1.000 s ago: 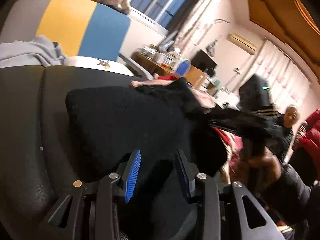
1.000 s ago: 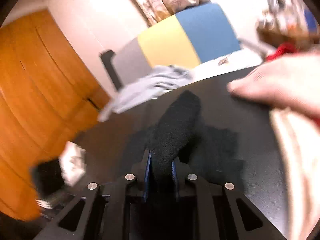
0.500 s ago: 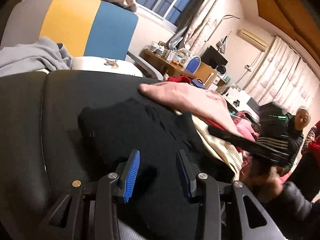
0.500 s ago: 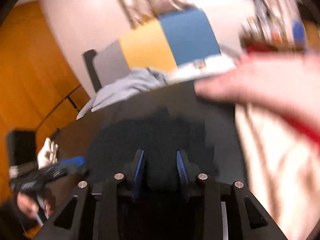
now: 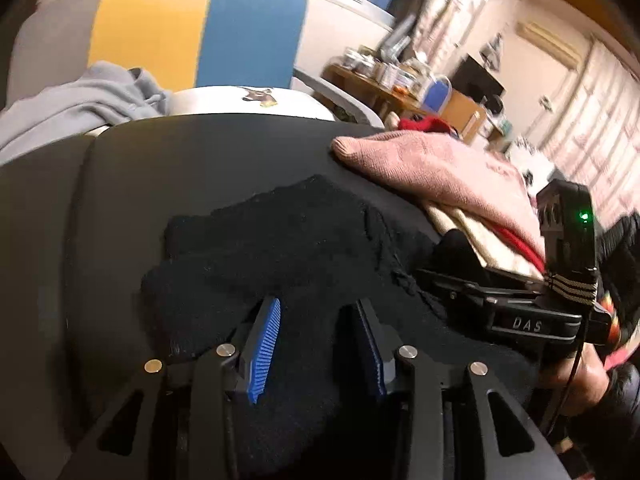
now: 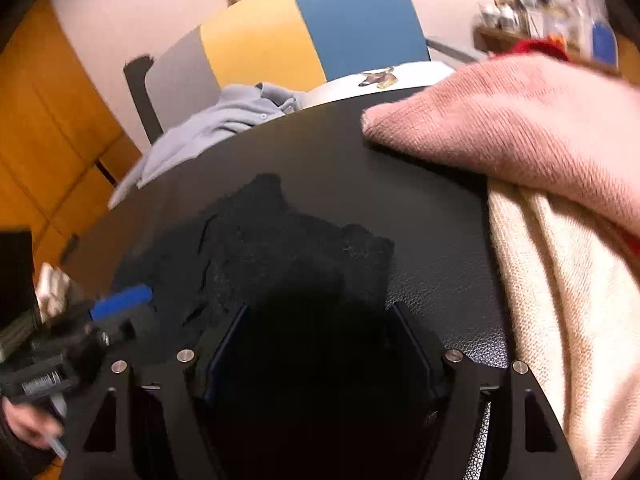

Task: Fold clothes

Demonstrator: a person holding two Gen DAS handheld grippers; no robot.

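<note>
A black knitted garment (image 5: pixel 280 248) lies flat in layers on a black leather surface (image 5: pixel 200 152). My left gripper (image 5: pixel 318 344) hovers over the garment's near edge. Its blue pads (image 5: pixel 266 340) stand apart, with cloth under the gap and not pinched. In the right wrist view the same black garment (image 6: pixel 288 248) spreads out ahead of my right gripper (image 6: pixel 320 344). That gripper's jaws are opening, and dark cloth lies beneath them, free of the pads. The right gripper's body (image 5: pixel 528 320) shows at the right of the left wrist view. The left gripper's blue pad (image 6: pixel 120 302) shows at the right view's lower left.
A pink sweater (image 6: pixel 520 128) lies on a cream garment (image 6: pixel 560 280) at the right side of the surface, with red cloth (image 5: pixel 424 124) behind. A grey garment (image 5: pixel 80 100) and a white printed cushion (image 5: pixel 248 100) sit on a grey, yellow and blue chair (image 5: pixel 192 28) beyond.
The right gripper was shut on a raised fold of the black garment; it has opened wide and let go, and the cloth now lies flat. Both grippers have come lower over it.
</note>
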